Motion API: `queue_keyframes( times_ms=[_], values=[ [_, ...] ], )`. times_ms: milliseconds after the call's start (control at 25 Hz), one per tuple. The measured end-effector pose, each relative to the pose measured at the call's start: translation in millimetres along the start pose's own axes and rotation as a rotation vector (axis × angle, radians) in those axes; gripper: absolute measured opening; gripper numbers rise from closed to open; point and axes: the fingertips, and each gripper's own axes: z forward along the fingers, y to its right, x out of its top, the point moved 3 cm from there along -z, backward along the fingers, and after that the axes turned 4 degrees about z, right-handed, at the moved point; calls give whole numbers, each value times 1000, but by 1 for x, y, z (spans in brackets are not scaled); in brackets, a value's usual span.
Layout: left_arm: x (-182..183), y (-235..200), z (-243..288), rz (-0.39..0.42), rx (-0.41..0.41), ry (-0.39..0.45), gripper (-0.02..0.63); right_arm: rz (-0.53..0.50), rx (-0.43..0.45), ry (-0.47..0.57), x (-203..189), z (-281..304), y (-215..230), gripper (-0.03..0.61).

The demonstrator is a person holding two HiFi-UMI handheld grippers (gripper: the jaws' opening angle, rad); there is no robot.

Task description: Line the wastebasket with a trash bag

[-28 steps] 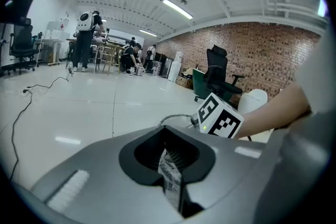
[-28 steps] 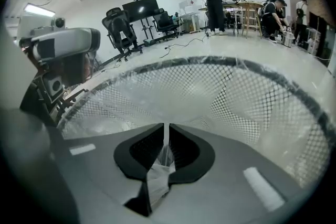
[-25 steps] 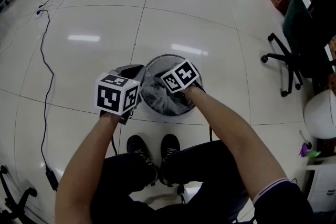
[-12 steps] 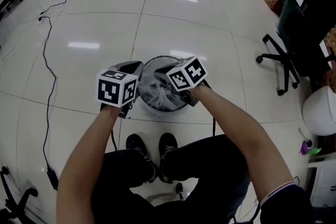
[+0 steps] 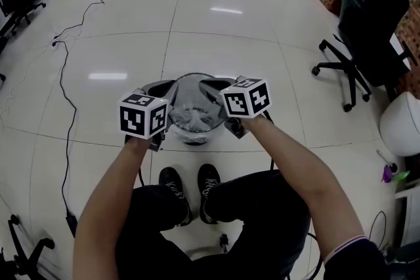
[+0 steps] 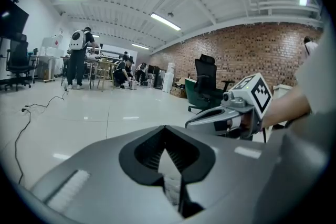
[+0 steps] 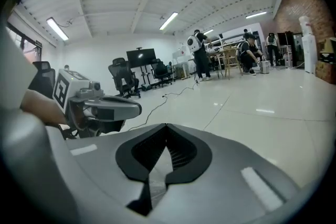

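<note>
Wastebasket: a round black mesh wastebasket [image 5: 189, 136] is seen on the glossy white tiled floor [image 5: 230, 42], just ahead of a pair of black shoes [image 5: 174, 188].
Bag: a translucent grey plastic trash bag [image 5: 193, 108] is spread over the wastebasket's mouth and stretched between the two grippers.
Left gripper [image 5: 170, 83]: held at the wastebasket's left rim; the jaws are closed, and a strip of pale bag film is pinched between the pads.
Right gripper [image 5: 210, 82]: held at the wastebasket's right rim; the jaws are closed tip to tip, and grey bag film is caught in the gap behind the tips.
Markings: black-and-white square patterns are carried on the left marker cube [image 5: 143, 116] and the right marker cube [image 5: 247, 98].
Head view only: the wastebasket, the bag's spread, and the shoes are shown, with a black cable [image 5: 62, 95] on the floor well left of the wastebasket and a black office chair [image 5: 357, 29] well to its right.
Left gripper view only: a red brick wall [image 6: 252, 50] is shown beyond the right gripper.
Right gripper view only: a dark wall screen [image 7: 140, 56] is shown beyond the left gripper.
</note>
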Motion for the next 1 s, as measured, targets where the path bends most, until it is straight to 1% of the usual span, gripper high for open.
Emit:
queue_keyframes(
  times_ms=[80, 200, 280, 400, 520, 600, 760, 1000],
  values=[
    [7, 13, -9, 17, -6, 15, 12, -11, -11, 47, 6, -15, -9, 2],
    [18, 27, -21, 52, -13, 40, 12, -67, -35, 101, 17, -32, -22, 2],
    [25, 33, -29, 54, -18, 65, 12, -107, -45, 133, 26, -43, -31, 2],
    [34, 44, -40, 55, -30, 98, 12, -173, -41, 170, 34, -56, -50, 2],
    [38, 54, -50, 69, -34, 116, 12, -230, -28, 186, 34, -65, -70, 2],
    [40, 61, -55, 78, -35, 127, 12, -238, -16, 201, 31, -72, -80, 2],
    [39, 75, -62, 77, -40, 153, 12, -222, -6, 235, 18, -87, -91, 2],
    [30, 100, -72, 75, -34, 167, 12, -215, -15, 268, 0, -112, -100, 2]
  ],
)
